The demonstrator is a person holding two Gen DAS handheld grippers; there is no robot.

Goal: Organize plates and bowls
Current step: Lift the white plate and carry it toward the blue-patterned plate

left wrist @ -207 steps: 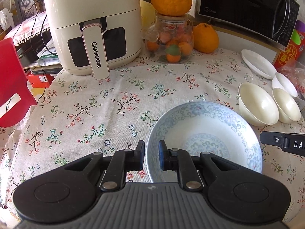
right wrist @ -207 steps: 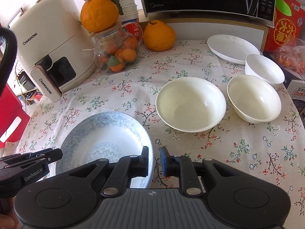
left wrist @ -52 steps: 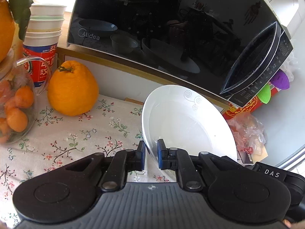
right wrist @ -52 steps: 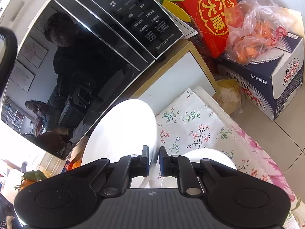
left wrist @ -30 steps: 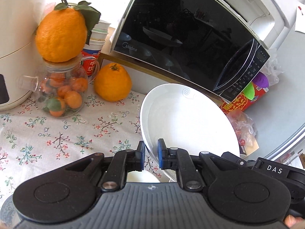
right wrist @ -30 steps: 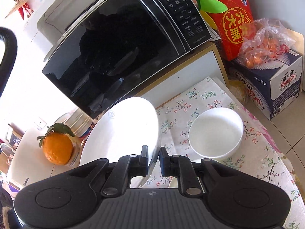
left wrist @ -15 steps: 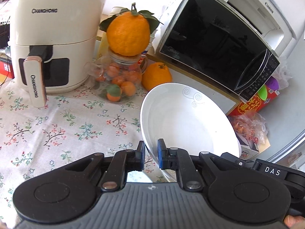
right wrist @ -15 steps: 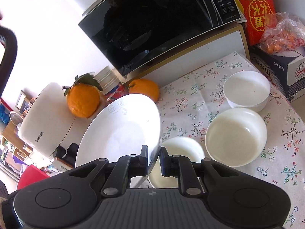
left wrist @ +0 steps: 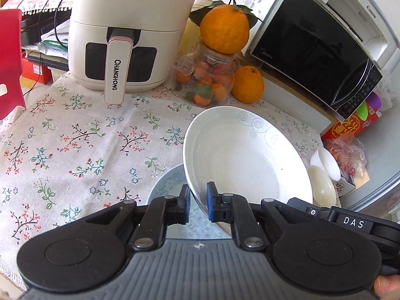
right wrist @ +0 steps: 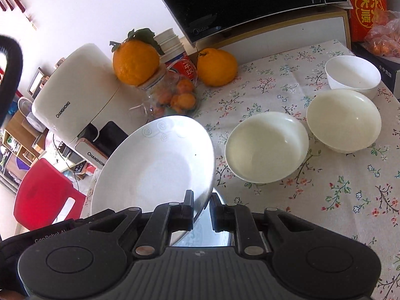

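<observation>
Both grippers hold one white plate (left wrist: 245, 160) with a faint swirl pattern, lifted and tilted above the table. My left gripper (left wrist: 198, 206) is shut on its near rim. My right gripper (right wrist: 201, 211) is shut on the opposite rim of the white plate (right wrist: 155, 165). Below it lies a blue-patterned plate (left wrist: 167, 187), mostly hidden, with only its left edge showing. In the right wrist view, two cream bowls (right wrist: 266, 153) (right wrist: 343, 120) and a smaller white bowl (right wrist: 352, 75) stand on the floral tablecloth to the right.
A white air fryer (left wrist: 130, 32) stands at the back left. A glass jar of small oranges (left wrist: 207, 80) carries a large orange, and another orange (left wrist: 247, 85) sits beside it. A black microwave (left wrist: 315, 50) is at the back right. A red chair (right wrist: 42, 197) stands off the table's left side.
Both grippers have carried the white plate away from the microwave toward the table's near left. It now hangs over the blue-patterned plate, and the air fryer has come into fuller view.
</observation>
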